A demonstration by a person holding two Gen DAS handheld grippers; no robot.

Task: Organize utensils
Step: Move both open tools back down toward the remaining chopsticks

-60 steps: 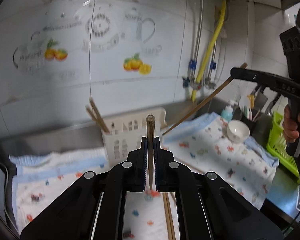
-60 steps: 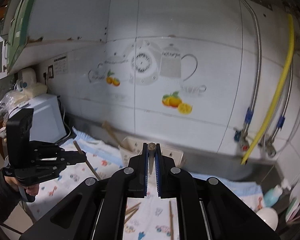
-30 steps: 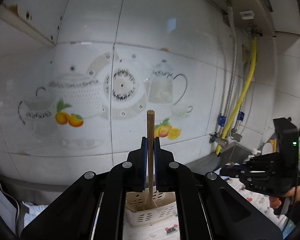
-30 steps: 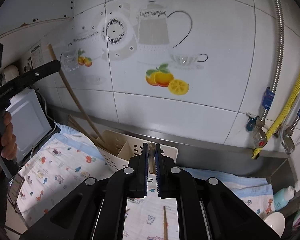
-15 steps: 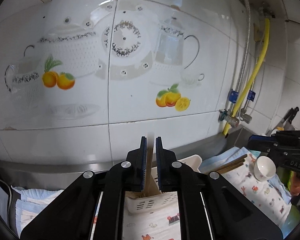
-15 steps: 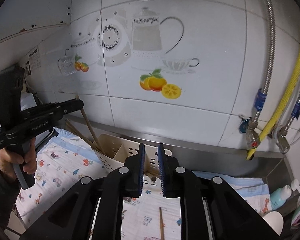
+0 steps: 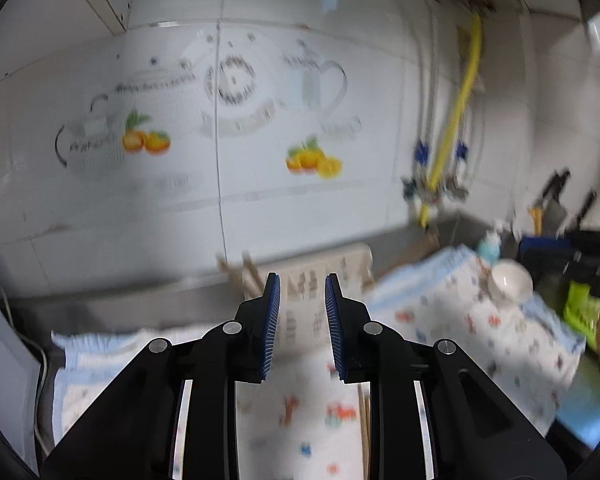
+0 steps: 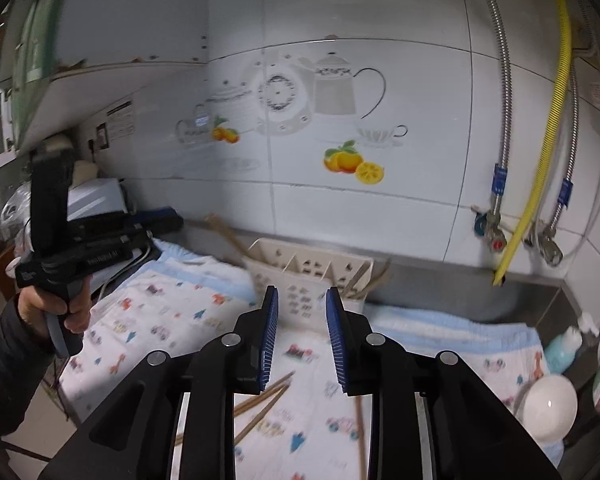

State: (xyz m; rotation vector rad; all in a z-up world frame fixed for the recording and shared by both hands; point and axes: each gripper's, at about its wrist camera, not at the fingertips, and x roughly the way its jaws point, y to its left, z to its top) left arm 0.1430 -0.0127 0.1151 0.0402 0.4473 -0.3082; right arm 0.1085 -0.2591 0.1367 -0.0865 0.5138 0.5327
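Observation:
A cream slotted utensil holder [image 8: 308,276] stands by the wall on a patterned cloth; it also shows in the left wrist view [image 7: 320,280]. Wooden chopsticks [image 8: 228,238] lean out of its left end and more [image 8: 366,276] lean at its right end. Loose chopsticks [image 8: 264,400] lie on the cloth in front. My left gripper [image 7: 300,320] is open and empty, a little in front of the holder. My right gripper [image 8: 302,328] is open and empty, also in front of it. The left gripper shows at the left of the right wrist view [image 8: 100,240].
A white bowl [image 8: 548,406] and a blue bottle [image 8: 560,348] sit at the cloth's right end. A yellow hose [image 8: 540,168] and metal pipes run down the tiled wall. A white appliance [image 8: 96,196] stands at the far left. A green basket [image 7: 580,312] is at the right.
Both grippers let go of their chopsticks into the holder, opened wide and pulled back from it. The left wrist view is now motion-blurred.

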